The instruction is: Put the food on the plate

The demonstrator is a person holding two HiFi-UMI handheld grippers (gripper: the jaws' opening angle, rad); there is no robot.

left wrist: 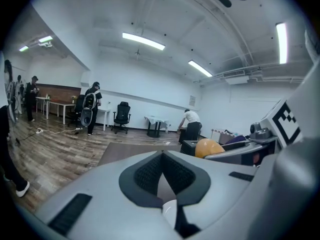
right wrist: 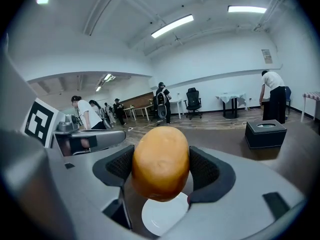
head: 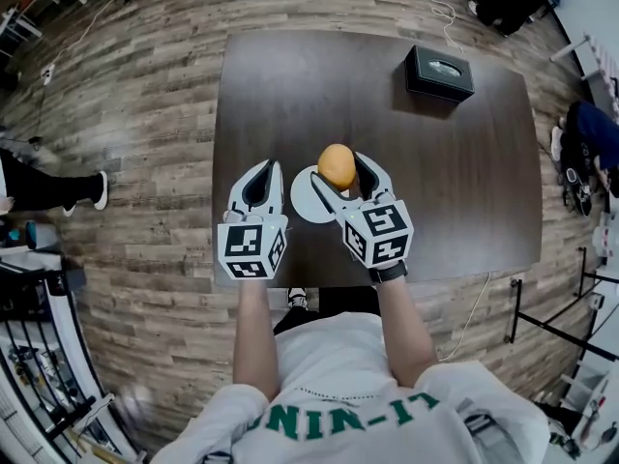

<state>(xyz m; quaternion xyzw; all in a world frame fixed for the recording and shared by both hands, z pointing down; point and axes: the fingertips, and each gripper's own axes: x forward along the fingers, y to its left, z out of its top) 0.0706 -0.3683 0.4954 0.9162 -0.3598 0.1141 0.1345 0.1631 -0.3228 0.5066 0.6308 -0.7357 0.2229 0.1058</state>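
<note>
An orange-brown oval piece of food (head: 337,165), like a potato, hangs between the pads of my right gripper (head: 338,168), which is shut on it. In the right gripper view the food (right wrist: 160,163) hangs just above a small white plate (right wrist: 162,216). The plate (head: 302,201) lies on the dark table (head: 464,182) near its front edge, between my two grippers. My left gripper (head: 264,171) hovers just left of the plate, shut with nothing held. In the left gripper view its jaws (left wrist: 161,156) meet, with a sliver of the plate (left wrist: 170,209) below them and the food (left wrist: 209,147) to the right.
A black tissue box (head: 439,72) stands at the table's far right. A person's leg (head: 48,187) is on the wood floor to the left. Several people, desks and office chairs (right wrist: 193,102) stand far off in the room.
</note>
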